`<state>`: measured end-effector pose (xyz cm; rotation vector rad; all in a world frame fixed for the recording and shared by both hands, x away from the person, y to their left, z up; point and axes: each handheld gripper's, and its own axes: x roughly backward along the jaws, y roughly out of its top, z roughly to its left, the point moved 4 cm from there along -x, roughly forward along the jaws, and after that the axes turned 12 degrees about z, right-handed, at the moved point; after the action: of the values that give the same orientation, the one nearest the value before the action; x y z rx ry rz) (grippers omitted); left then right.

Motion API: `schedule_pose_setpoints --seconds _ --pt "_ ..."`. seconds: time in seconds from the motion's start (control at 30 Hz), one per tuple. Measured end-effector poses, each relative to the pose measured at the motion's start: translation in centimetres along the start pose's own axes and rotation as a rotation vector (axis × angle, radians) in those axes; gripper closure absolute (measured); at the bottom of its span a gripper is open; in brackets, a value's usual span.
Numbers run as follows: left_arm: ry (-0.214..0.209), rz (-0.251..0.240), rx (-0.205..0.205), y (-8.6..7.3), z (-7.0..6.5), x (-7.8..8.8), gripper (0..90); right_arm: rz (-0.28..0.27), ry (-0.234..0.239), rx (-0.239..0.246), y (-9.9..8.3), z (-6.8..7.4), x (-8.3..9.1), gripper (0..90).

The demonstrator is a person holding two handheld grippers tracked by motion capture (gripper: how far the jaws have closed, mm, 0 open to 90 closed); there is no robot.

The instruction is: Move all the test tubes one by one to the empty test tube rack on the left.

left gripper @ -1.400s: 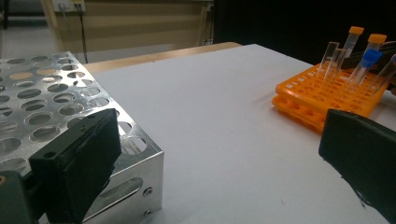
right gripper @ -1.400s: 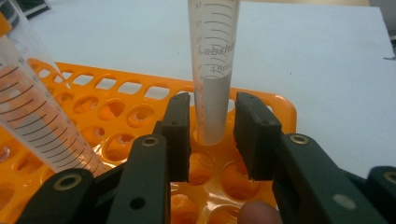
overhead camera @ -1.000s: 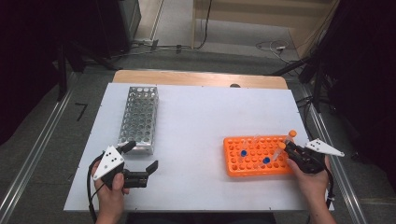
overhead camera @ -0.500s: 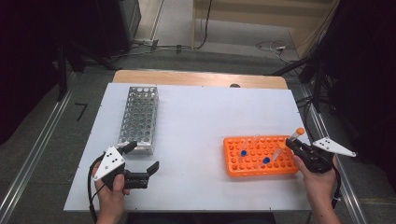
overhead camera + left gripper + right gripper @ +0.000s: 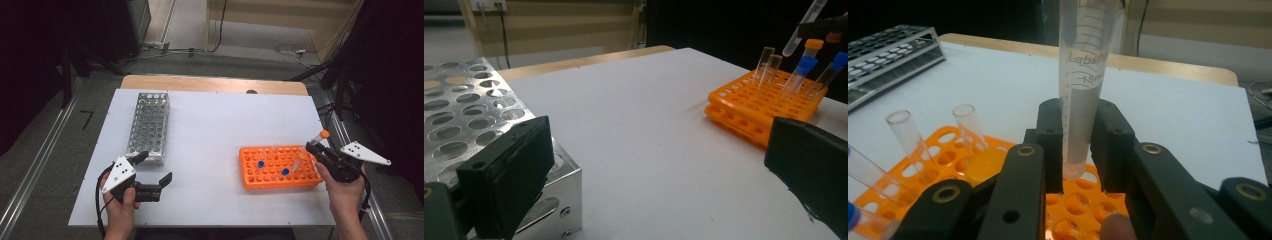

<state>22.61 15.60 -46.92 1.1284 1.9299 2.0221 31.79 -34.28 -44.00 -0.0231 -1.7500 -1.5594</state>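
Observation:
My right gripper (image 5: 311, 146) is shut on a clear tube with an orange cap (image 5: 318, 137) and holds it tilted just above the right end of the orange rack (image 5: 280, 181). In the right gripper view the tube (image 5: 1083, 90) stands between the pads of the right gripper (image 5: 1079, 145), its rounded tip over the rack's holes (image 5: 1073, 205). My left gripper (image 5: 154, 168) rests open near the front left of the table, beside the metal rack (image 5: 149, 125). In the left gripper view, the left gripper (image 5: 659, 165) has nothing between its pads.
The orange rack (image 5: 764, 105) holds two blue-capped tubes (image 5: 260, 164), an orange-capped one (image 5: 984, 162) and two uncapped clear tubes (image 5: 903, 130). The metal rack (image 5: 464, 110) stands by my left gripper. The white table's right edge (image 5: 325, 150) runs close to my right hand.
My right gripper has risen with the orange-capped tube, lifting it up from the orange rack. The left gripper has kept still.

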Motion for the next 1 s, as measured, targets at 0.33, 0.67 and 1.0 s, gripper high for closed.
schedule_pose_setpoints --seconds 0.33,0.67,1.0 --pt "-0.008 0.004 -0.005 0.6 -0.8 -0.3 2.1 -0.036 0.063 0.036 1.7 2.3 0.9 73.6" --pt "-0.009 0.025 -0.018 0.8 -1.7 -0.7 4.2 -0.038 0.169 0.091 2.5 5.7 1.2 73.6" --pt "-0.006 0.039 -0.022 1.0 -2.4 -0.9 5.6 -0.020 0.260 0.149 2.0 9.3 0.9 73.5"
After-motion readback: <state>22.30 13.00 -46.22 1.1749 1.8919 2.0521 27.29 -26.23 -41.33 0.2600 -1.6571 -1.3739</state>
